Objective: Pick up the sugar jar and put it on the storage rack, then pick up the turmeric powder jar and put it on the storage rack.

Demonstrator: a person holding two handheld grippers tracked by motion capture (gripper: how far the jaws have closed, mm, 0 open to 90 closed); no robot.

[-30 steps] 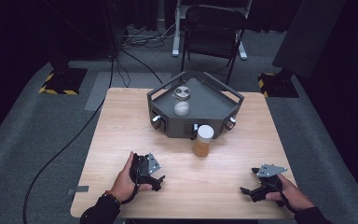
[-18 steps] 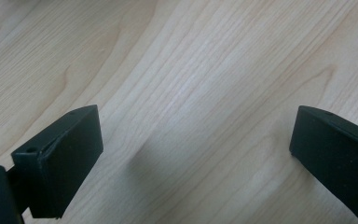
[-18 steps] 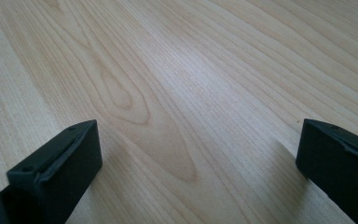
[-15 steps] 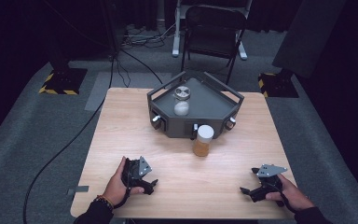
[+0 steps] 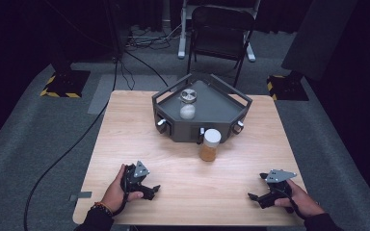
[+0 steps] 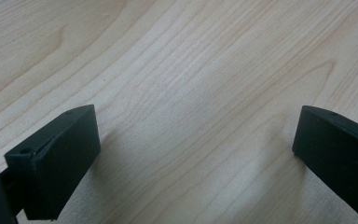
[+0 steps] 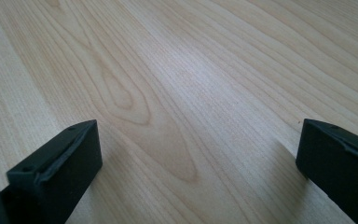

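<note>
Both grippers are held low over a light wooden table point(image 5: 125, 130), each in one of the person's hands. Left gripper point(image 5: 150, 190) is seen near the table's near-left edge, its jaws spread wide with nothing between them; in the left gripper view bare wood grain is framed by the two black jaws. Right gripper point(image 5: 256, 197) is held near the near-right edge, its jaws likewise parted wide and empty over bare wood in the right gripper view. Between the two grippers and farther up the table, well apart from both, an amber jar point(image 5: 209, 145) with a pale lid is stood upright, just in front of a dark grey angular tray point(image 5: 221, 103). Inside the tray a white rounded object point(image 5: 188, 111) and a metal disc point(image 5: 188, 95) are seen. Beyond the table, a black folding chair point(image 5: 221, 29) is placed on the grey floor.
</note>
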